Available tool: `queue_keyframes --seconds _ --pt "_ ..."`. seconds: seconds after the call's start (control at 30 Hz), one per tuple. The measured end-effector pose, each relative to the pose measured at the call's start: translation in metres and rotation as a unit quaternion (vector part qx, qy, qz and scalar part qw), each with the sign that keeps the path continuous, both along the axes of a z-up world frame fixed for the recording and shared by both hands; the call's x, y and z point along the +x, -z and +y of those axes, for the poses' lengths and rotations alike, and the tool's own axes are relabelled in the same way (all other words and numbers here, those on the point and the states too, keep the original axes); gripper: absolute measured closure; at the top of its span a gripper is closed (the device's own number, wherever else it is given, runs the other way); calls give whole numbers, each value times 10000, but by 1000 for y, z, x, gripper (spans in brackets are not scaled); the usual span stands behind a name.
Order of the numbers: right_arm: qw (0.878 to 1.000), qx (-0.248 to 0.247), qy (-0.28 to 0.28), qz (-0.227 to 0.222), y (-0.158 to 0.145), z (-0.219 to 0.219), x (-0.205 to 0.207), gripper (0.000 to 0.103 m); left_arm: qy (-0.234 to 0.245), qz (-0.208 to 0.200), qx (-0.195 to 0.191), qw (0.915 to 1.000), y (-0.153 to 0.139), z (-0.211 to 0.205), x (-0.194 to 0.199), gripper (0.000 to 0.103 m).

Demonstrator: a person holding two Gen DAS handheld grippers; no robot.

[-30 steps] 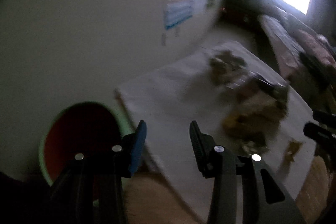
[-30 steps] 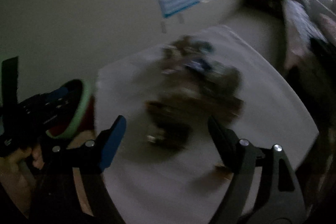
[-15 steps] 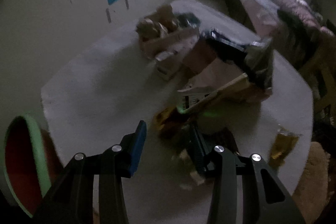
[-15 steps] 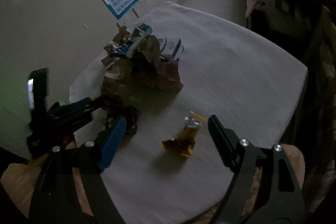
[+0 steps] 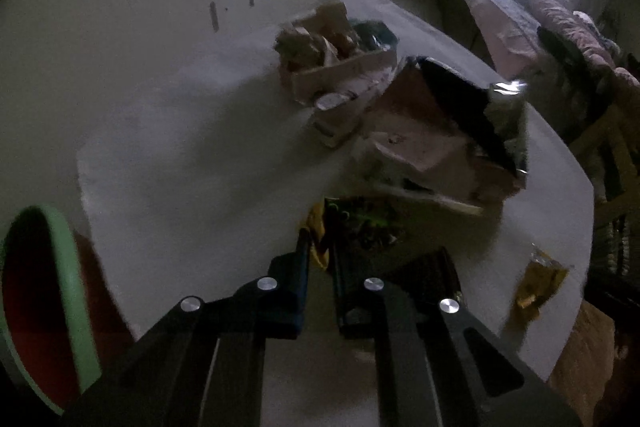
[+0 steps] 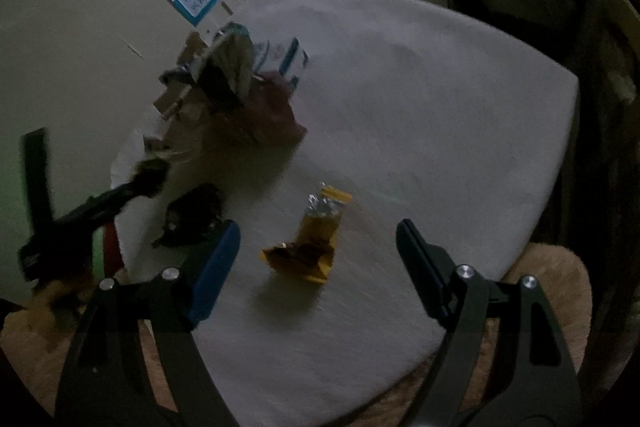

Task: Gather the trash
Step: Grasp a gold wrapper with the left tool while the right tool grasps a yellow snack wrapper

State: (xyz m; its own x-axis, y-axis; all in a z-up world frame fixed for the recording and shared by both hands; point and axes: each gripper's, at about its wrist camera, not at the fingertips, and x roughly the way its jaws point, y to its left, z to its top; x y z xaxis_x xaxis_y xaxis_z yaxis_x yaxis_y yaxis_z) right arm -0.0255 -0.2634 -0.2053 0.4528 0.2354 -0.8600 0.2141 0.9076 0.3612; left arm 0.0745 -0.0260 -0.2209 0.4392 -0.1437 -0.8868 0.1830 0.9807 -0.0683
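Fingers of left gripper [image 5: 320, 251] pinched on a dark/yellow wrapper [image 5: 356, 227], centre of left view. Right gripper [image 6: 316, 239] fingers wide apart, nothing betw. them, hovering over yellow wrapper [image 6: 312, 243] lower centre on white table [image 6: 440, 115]. Trash pile [image 6: 236, 95] upper left; green-rimmed bin [image 5: 44, 307] lower left of left view.

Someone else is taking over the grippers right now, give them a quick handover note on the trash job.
Left gripper: closed on a yellow-and-dark wrapper at the near edge of the pile, not yet lifted clear.
Right gripper: open, empty, above the yellow wrapper lying alone on the table.
Bin: green rim, off the table's left edge.
Done: nothing visibly binned.
Left: bin the held wrapper, the yellow one, the dark wrapper, then the pile.
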Motion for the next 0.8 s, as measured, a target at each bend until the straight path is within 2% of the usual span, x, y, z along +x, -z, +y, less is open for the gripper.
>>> queue_keyframes --seconds 0.33,0.43,0.6,0.8 --pt "9989 178 75 431 25 6 7 24 -169 -612 -255 9977 -56 30 -40 95" --pt "9986 221 44 470 28 9 8 25 -196 -747 -269 9966 -64 33 -46 95" --pt "9989 227 34 417 27 11 8 31 -230 -953 -193 9950 -70 33 -55 95" --pt "9985 194 -24 508 33 18 13 40 -282 -951 -351 9944 -72 37 -56 95"
